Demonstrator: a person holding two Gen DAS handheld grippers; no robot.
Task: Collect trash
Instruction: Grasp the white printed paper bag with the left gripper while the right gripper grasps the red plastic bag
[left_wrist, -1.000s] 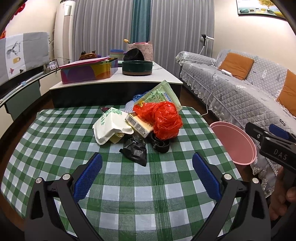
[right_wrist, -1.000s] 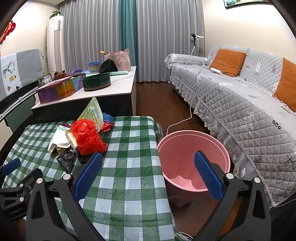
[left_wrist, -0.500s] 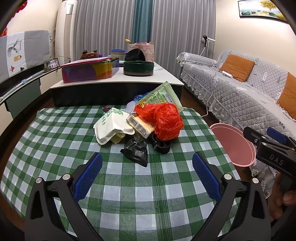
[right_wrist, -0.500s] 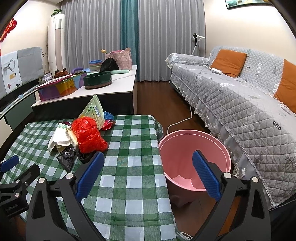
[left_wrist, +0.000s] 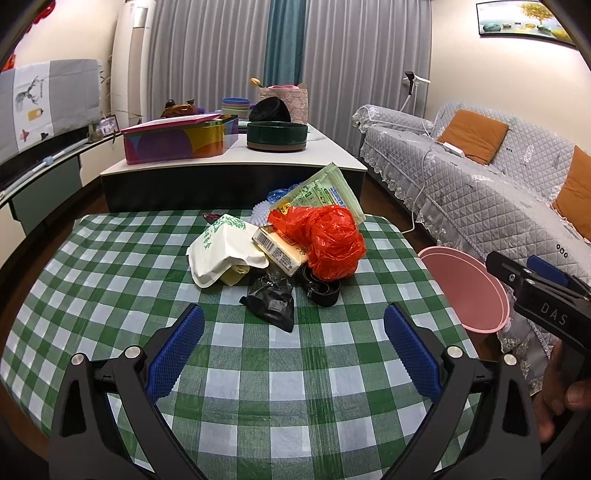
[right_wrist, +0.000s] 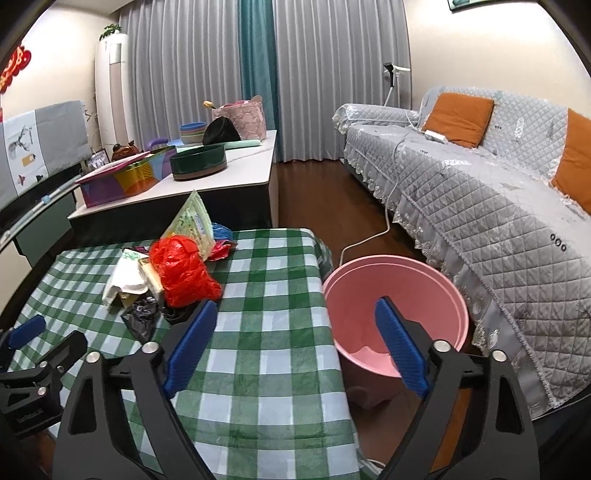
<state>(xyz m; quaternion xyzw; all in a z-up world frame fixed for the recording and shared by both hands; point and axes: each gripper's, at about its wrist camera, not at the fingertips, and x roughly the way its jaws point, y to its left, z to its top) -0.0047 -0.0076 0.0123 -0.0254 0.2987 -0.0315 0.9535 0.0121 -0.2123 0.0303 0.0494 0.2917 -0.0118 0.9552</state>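
Note:
A heap of trash lies on the green checked table (left_wrist: 110, 280): a red plastic bag (left_wrist: 328, 243), a white paper bag (left_wrist: 221, 251), a yellow carton (left_wrist: 280, 251), a black plastic scrap (left_wrist: 271, 302), a black ring (left_wrist: 321, 290) and a green packet (left_wrist: 321, 194). My left gripper (left_wrist: 293, 350) is open and empty, short of the black scrap. My right gripper (right_wrist: 291, 343) is open and empty, over the table's right edge beside the pink bin (right_wrist: 391, 299). The red bag (right_wrist: 181, 269) and black scrap (right_wrist: 142, 317) also show in the right wrist view.
The pink bin (left_wrist: 465, 291) stands on the floor right of the table. A grey sofa (right_wrist: 480, 192) with orange cushions runs along the right. A low white table (left_wrist: 236, 155) with a colourful box and a green bowl stands behind.
Both grippers have eased back and up a little from the table. The trash heap has not moved and both stay open.

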